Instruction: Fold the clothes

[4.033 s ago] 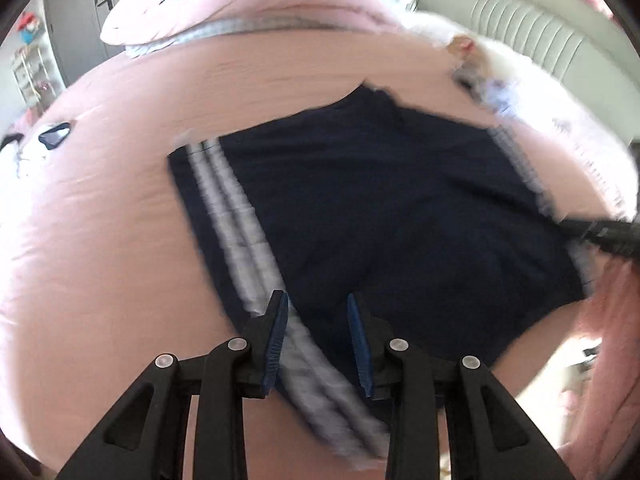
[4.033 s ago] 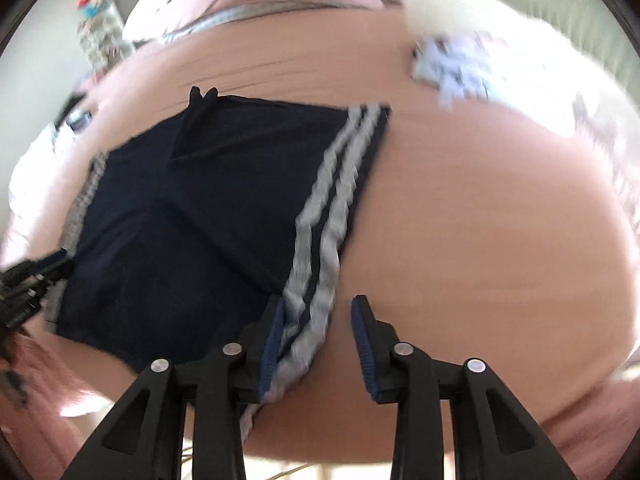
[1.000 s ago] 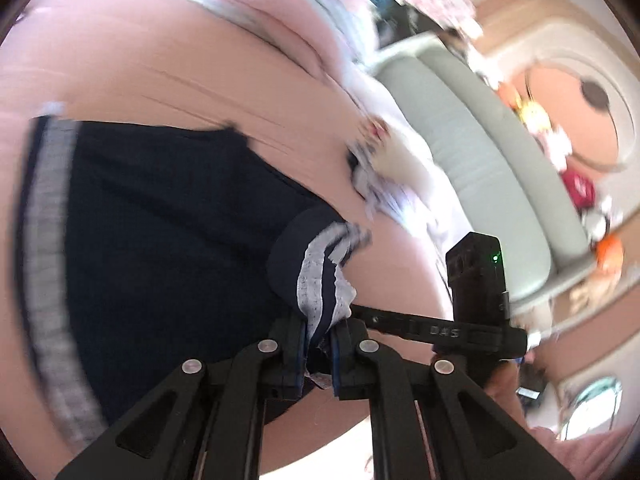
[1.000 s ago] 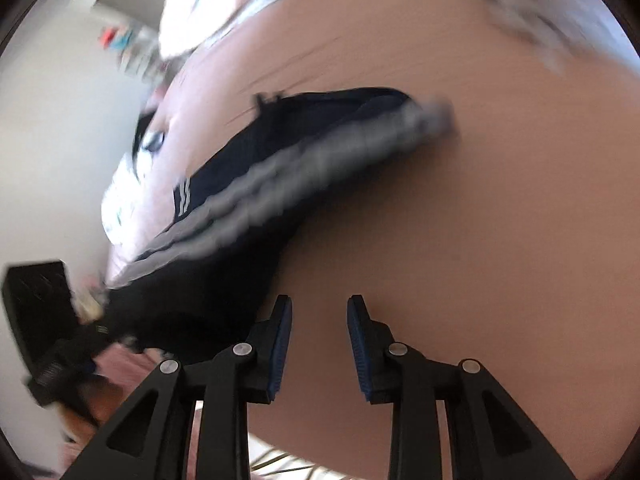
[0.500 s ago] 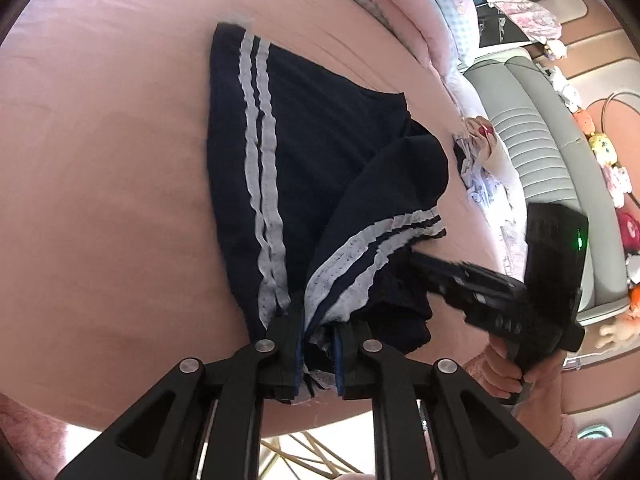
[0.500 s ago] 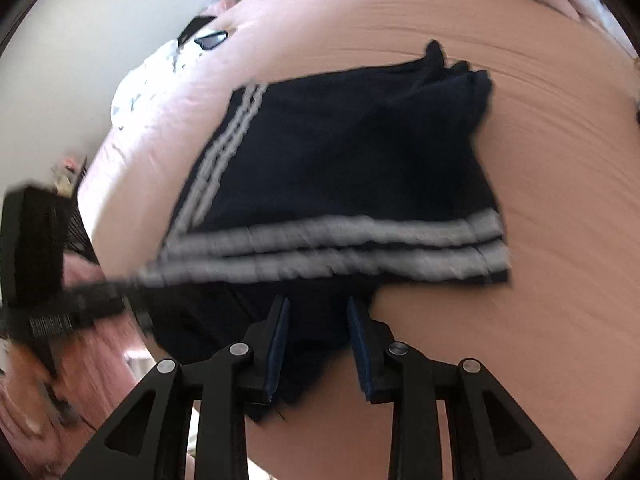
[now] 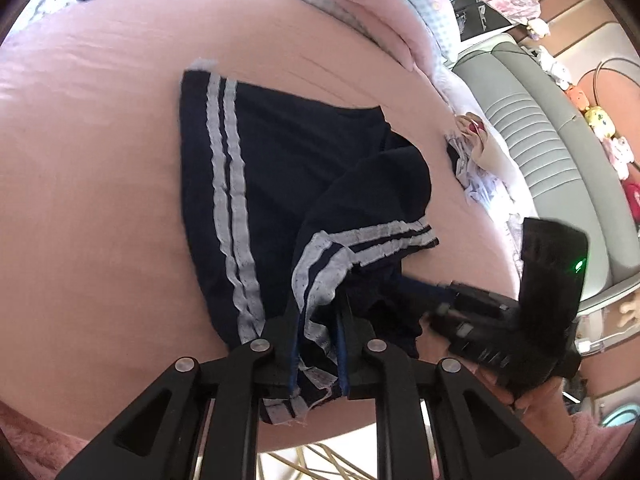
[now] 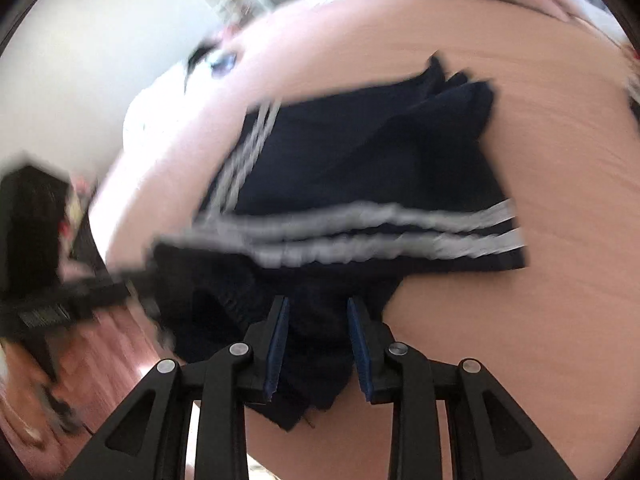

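Dark navy shorts with two grey side stripes lie on the pink bed, one side folded over toward the other. My left gripper is shut on the striped waist corner of the shorts. My right gripper is open, its jaws apart around the dark waistband edge of the shorts. The right gripper also shows at the lower right in the left wrist view, reaching into the cloth. The right wrist view is blurred.
The pink bed sheet stretches all round. Pink pillows lie at the far end. A small pile of white clothes sits on the right, beside a grey-green padded headboard. A person's hand in a pink sleeve holds the right gripper.
The left gripper has stayed shut on the striped corner. The right gripper has moved in closer over the waistband, and its jaws stand wider apart than half a second ago.
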A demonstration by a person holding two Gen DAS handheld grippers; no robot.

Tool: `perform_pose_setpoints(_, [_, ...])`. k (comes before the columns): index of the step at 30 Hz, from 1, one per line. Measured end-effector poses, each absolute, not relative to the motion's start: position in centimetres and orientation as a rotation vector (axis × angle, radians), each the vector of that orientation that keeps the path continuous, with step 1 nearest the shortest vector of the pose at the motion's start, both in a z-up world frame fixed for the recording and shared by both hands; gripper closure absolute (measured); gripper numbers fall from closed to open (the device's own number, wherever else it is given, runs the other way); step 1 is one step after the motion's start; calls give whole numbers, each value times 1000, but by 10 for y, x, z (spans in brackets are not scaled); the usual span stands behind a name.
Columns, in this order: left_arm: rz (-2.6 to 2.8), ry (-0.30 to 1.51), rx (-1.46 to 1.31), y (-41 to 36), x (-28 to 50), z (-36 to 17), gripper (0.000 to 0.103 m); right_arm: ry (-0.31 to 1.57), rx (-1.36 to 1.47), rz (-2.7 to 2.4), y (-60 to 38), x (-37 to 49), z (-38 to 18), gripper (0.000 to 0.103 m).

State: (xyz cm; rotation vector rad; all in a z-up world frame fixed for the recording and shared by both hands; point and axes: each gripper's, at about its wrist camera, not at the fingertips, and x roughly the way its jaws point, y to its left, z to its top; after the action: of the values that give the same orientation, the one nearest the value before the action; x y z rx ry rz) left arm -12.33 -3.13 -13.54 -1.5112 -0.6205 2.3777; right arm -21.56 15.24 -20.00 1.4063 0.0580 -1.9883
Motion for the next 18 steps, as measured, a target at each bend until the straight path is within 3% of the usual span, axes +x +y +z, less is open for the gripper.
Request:
perform_pose_setpoints(5, [2537,-255,-1686,-21,-121,-145,90,128,1489,-1864,159,-213,-197,71])
perform_pose_setpoints(12, [2593,-296,-1457,-23,-94,-117,90,274,1405,-2034,191,-183,-178,71])
perform_pose_setpoints(16, [2502,-427,-1199,-16,-83,-101,90,281,1368,-2098,175,-173,-182,71])
perform_pose_setpoints(18, [2487,-383,-1218,-7,-87,-106,90,313,1361,-2100,164,-170,-187,71])
